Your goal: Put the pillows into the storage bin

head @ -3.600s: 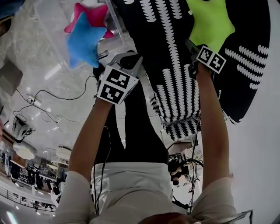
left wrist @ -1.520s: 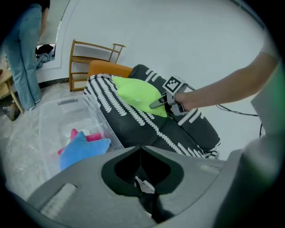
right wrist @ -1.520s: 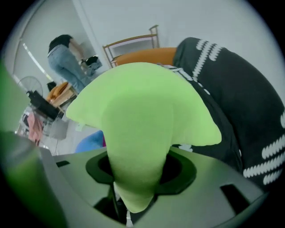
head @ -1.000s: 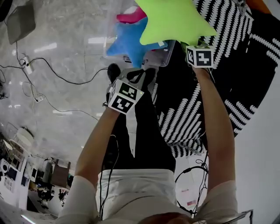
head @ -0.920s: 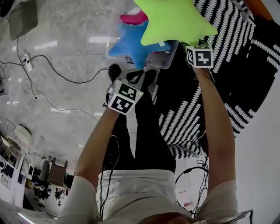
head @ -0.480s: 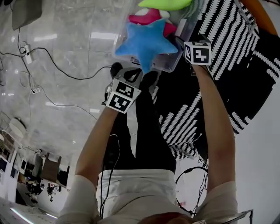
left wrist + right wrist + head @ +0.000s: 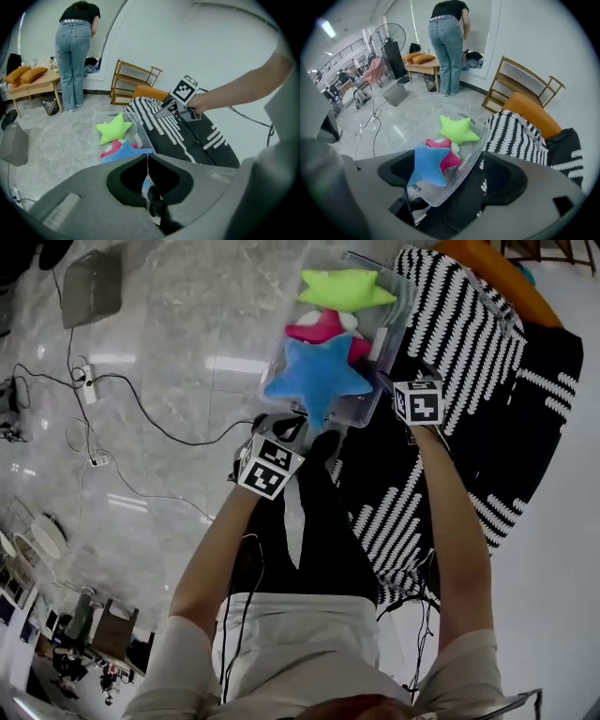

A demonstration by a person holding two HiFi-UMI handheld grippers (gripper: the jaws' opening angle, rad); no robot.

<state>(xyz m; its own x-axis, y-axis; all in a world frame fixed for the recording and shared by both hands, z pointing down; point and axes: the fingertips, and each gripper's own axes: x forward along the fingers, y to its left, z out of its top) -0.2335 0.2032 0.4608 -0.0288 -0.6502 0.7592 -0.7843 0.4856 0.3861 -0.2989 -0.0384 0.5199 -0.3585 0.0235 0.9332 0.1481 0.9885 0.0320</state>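
All three star pillows are in the clear storage bin [image 7: 472, 161], which stands on the marble floor [image 7: 169, 362] in the upper middle of the head view. The green star pillow [image 7: 342, 289] lies at the far end. The pink star pillow [image 7: 323, 329] is wedged in the middle, and the blue star pillow [image 7: 316, 379] lies on top at the near end, one point hanging toward the rim. They overlap like this probably because the bin is narrow and each was dropped in from above.

The right hand-held gripper [image 7: 449, 161] hangs above the bin's near right corner, pointing steeply down. Its jaws have just been opening and now stand wide, with nothing pressed between them. The bin and the blue star only show through the gap from below. That looks like a release finished, with the gripper clear of the load.

The left hand-held gripper [image 7: 147, 159] sits at the lower left of the bin with its jaws together and empty, so it seems to be idle rather than steadying anything.

The black-and-white patterned floor seat [image 7: 469, 371] fills the right side, touching or just beside the bin. No pillow is visible on it, so the task looks complete or nearly so. A cable [image 7: 141, 409] trails over the floor at the left.
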